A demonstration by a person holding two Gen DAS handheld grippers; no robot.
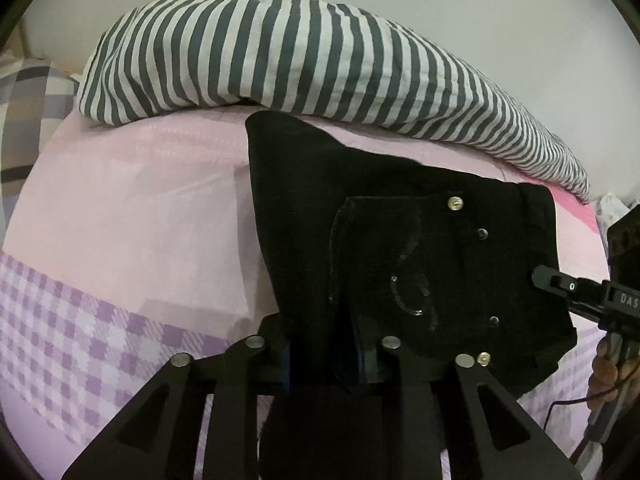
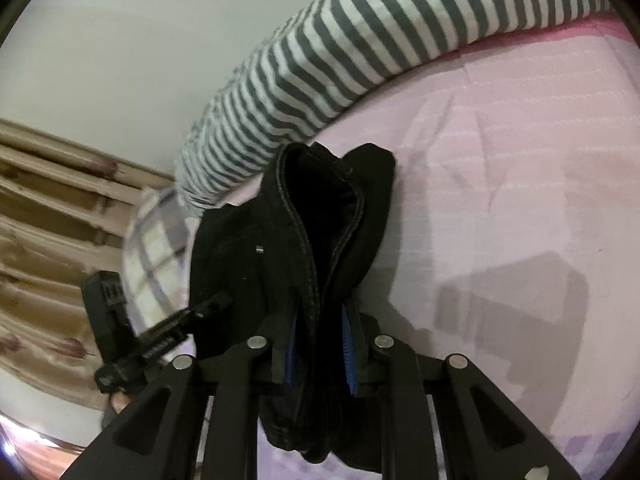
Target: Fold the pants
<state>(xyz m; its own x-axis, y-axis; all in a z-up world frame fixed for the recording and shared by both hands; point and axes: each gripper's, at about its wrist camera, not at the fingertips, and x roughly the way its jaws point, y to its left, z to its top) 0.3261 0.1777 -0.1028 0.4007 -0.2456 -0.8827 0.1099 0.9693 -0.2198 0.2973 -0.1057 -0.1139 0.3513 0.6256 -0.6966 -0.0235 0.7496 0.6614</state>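
The pants [image 1: 360, 208] lie on the bed [image 1: 132, 208], folded over, in front of the left hand-held gripper [image 1: 324, 356]. At twelve o'clock behind them, a bolster [image 1: 256, 56] runs along the wall. At nine o'clock sits a pillow [image 1: 28, 92]. At three o'clock the right hand-held gripper [image 2: 320, 344] meets the pants' edge.

Both wrist views close, downward, sharing pants [image 1: 400, 208].

Between the fingers [image 2: 352, 356], matt black denim pants [image 2: 304, 240] with stitched seams and shiny metal rivets [image 1: 455, 203] are seen. Beyond them, a soft striped cloth duvet [image 1: 280, 60] is shown on a smooth pink cotton bed sheet [image 1: 140, 208]. Blue ribbed finger pads [image 2: 349, 360] look rubbery.
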